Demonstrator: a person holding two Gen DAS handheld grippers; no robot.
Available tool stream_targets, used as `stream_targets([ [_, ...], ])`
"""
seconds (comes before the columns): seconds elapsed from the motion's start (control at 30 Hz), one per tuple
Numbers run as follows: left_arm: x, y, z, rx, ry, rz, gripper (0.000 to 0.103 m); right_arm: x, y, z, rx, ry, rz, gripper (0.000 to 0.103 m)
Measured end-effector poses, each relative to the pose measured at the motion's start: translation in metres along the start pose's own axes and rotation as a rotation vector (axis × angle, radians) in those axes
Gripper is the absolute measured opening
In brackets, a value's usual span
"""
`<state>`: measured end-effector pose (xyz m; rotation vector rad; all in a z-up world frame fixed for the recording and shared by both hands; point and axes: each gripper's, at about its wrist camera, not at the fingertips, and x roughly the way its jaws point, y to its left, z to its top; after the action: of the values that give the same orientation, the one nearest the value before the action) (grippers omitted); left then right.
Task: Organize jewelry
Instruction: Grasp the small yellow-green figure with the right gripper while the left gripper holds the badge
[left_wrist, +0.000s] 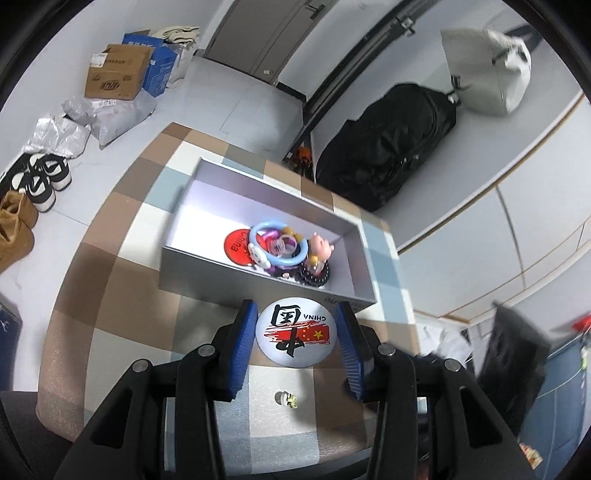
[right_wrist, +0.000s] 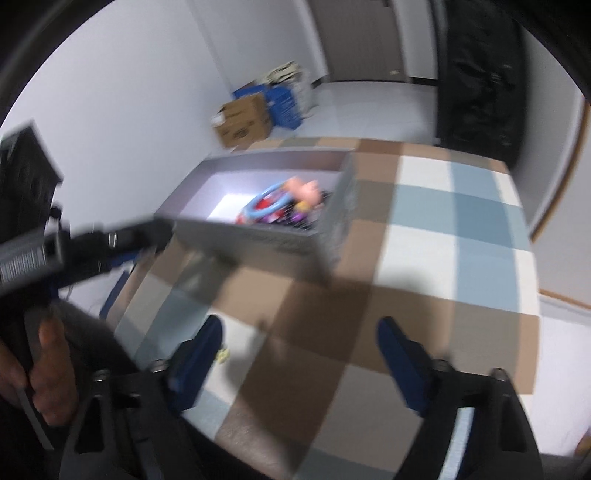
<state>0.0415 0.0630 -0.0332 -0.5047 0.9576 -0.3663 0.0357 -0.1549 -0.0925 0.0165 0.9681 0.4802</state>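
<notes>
A round white badge (left_wrist: 295, 334) printed with "CHINA" and a red flag sits between the blue pads of my left gripper (left_wrist: 295, 306), which is shut on its rim, just in front of the grey box (left_wrist: 221, 284). In the box lie a red badge (left_wrist: 234, 245), a light blue bangle (left_wrist: 295, 256), a pink pig figure (left_wrist: 320, 245) and a black toothed piece (left_wrist: 314, 277). A tiny yellowish charm (left_wrist: 286, 398) lies on the checked cloth under the left gripper. My right gripper (right_wrist: 300, 321) hangs open over the cloth with nothing between its fingers; the charm (right_wrist: 222, 355) is beside its left finger.
The checked cloth (right_wrist: 424, 229) covers the table, and the grey box (right_wrist: 258, 240) stands at its far side. On the floor are cardboard cartons (left_wrist: 114, 72), plastic parcels (left_wrist: 110, 118) and shoes (left_wrist: 40, 181). A black bag (left_wrist: 384, 147) leans behind the table. A hand (right_wrist: 48, 369) holds the left gripper's handle.
</notes>
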Motion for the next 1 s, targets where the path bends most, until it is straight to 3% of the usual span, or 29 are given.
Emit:
stream_targets([
  [0.4,-0.013,0.017,0.01,-0.067,-0.028,-0.056,0.038,0.031,0.045,-0.015,-0.152,0.109,0.116,0.057],
  [0.5,-0.014,0.02,0.011,-0.075,-0.026,-0.062,0.037,0.035,0.056,-0.017,-0.198,0.109,0.105,0.053],
  [0.57,-0.014,0.021,0.011,-0.079,-0.025,-0.069,0.037,0.037,0.062,-0.019,-0.225,0.109,0.087,0.038],
  [0.63,-0.015,0.022,0.011,-0.08,-0.023,-0.071,0.037,0.039,0.068,-0.022,-0.261,0.099,0.024,0.029],
  [0.7,-0.014,0.023,0.01,-0.08,-0.019,-0.07,0.037,0.04,0.072,-0.023,-0.28,0.095,0.0,0.027],
  [0.8,-0.014,0.022,0.011,-0.074,-0.016,-0.068,0.037,0.041,0.074,-0.024,-0.29,0.093,-0.02,0.014],
  [1.0,-0.014,0.016,0.01,-0.043,-0.022,-0.05,0.037,0.039,0.069,-0.022,-0.268,0.088,-0.003,0.011],
])
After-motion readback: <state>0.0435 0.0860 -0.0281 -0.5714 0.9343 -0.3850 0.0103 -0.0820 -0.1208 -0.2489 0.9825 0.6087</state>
